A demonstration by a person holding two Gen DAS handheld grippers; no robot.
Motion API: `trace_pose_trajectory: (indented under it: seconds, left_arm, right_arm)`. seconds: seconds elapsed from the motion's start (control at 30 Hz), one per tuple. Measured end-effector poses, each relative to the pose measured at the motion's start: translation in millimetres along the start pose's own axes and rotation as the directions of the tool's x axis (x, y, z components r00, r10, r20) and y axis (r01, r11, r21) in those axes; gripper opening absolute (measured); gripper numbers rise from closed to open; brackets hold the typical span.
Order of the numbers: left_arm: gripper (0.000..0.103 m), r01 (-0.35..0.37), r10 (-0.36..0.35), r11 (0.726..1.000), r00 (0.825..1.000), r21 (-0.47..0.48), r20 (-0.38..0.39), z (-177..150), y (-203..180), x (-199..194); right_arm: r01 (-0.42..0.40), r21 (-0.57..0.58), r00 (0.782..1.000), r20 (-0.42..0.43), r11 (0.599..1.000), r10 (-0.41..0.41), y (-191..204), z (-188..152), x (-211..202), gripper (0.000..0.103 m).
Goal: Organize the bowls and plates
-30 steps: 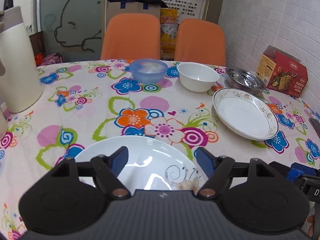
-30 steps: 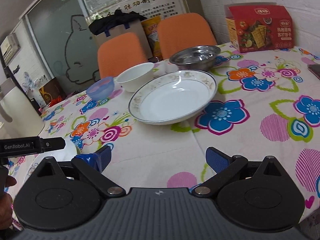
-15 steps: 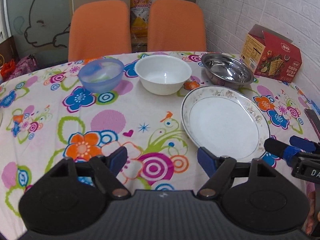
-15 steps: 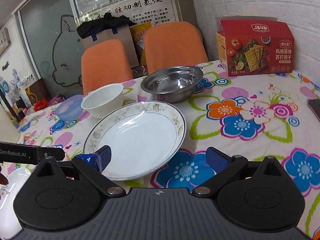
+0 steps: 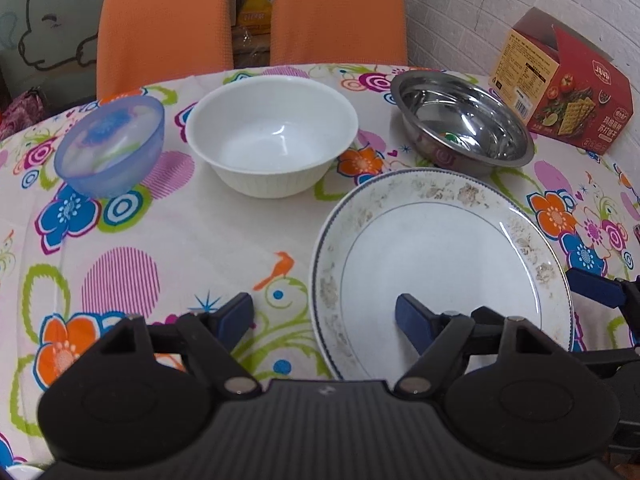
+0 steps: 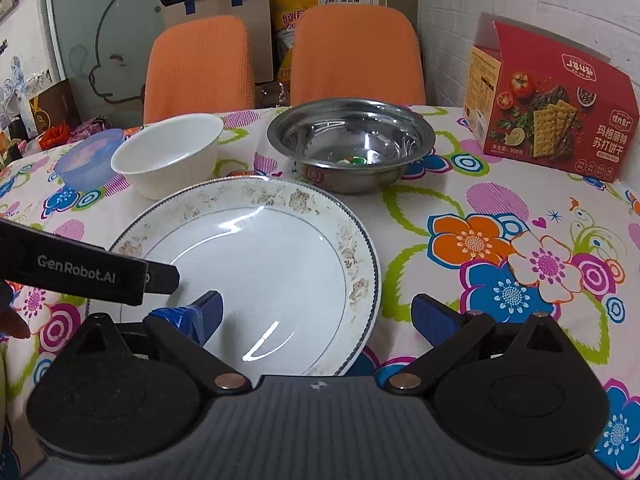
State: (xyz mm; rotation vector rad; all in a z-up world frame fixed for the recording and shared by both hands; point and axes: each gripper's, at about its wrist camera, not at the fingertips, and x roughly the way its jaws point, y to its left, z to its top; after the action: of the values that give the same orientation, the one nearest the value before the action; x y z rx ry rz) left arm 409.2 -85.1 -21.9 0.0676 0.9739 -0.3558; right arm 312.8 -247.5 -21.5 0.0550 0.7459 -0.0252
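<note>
plate (image 5: 440, 264) now lies directly ahead of both spread, empty grippers, left gripper (image 5: 324, 316) and right gripper (image 6: 316, 314) having advanced to straddle its near rim, ready to grasp.

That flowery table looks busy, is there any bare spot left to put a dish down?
Yes: tablecloth lies bare in front of the blue bowl and white bowl, left of the patterned plate, and between that plate and the cracker box. The steel bowl crowds the plate's far rim.
</note>
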Motion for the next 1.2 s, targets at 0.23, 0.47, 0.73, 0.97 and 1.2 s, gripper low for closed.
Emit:
trace_pose_trajectory:
  seconds: [0.23,0.47,0.73,0.97,1.2]
  left_arm:
    - [0.079,-0.007,0.005,0.999,0.999,0.036,0.041,-3,-14,4]
    - [0.078,-0.004,0.001,0.999,0.998,0.044,0.062,-6,-16,3]
    - [0.059,0.025,-0.029,0.998,0.998,0.064,0.057,-7,-20,-2]
    - [0.049,0.025,-0.034,0.996,0.993,0.089,0.109,-11,-25,-25]
    - [0.048,0.027,-0.042,0.995,0.985,0.093,0.165,-23,-26,-61]
  right_arm:
    - [-0.037,0.001,0.999,0.036,0.999,0.037,-2,-9,3,0.091]
    - [-0.042,-0.003,0.997,0.063,0.999,0.042,-1,-10,4,0.091]
    - [-0.061,-0.02,0.997,0.054,0.998,0.062,18,-10,2,0.091]
    - [-0.073,0.023,0.991,0.113,0.997,0.07,20,-13,-23,0.091]
    - [-0.064,0.015,0.985,0.159,0.998,0.061,30,-13,-53,0.091]
